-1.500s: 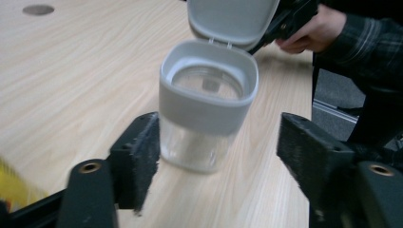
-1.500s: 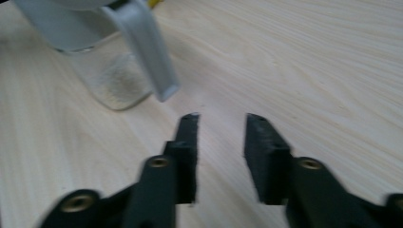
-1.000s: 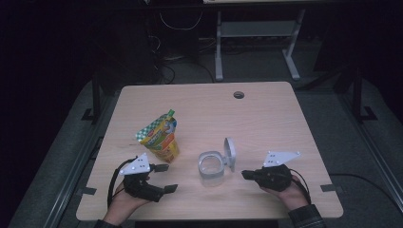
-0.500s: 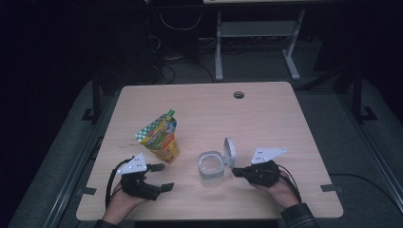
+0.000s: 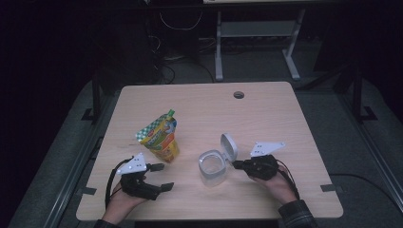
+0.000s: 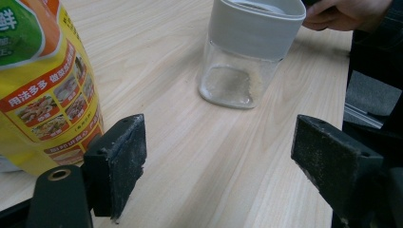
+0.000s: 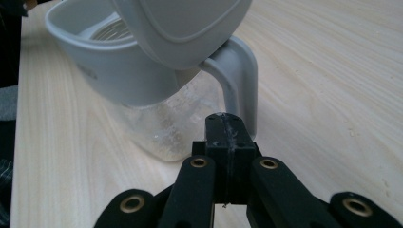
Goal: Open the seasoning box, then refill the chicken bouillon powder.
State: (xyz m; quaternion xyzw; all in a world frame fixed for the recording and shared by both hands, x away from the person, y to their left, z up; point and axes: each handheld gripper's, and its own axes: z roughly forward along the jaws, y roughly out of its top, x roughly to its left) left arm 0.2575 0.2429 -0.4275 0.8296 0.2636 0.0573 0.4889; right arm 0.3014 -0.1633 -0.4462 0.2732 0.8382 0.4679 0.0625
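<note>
Jaws of the left gripper (image 5: pixel 159 178) stand wide apart with nothing between them in the high view, near the table's (image 5: pixel 266 114) front left edge, while the right gripper (image 5: pixel 236 164) has its jaws pressed together, their tip just beside the clear jar (image 5: pixel 211 167) with the grey collar. The jar's hinged lid (image 5: pixel 229 147) stands raised on the side facing that gripper. A yellow and green pouch (image 5: pixel 160 137) stands upright just beyond the left gripper, apart from the jar. In the left gripper view, the two black pads (image 6: pixel 119 161) frame bare wood; the pouch (image 6: pixel 45 80) rises at the left, printed with red bands of Chinese characters and small food photographs, too partial to read as a brand, and the jar (image 6: pixel 242 61) sits ahead between the jaws' lines, well short of contact. In the right gripper view, the closed jaws point at the lid's hinge arm (image 7: pixel 237 80), just in front of their tip; whether they touch it cannot be told.
</note>
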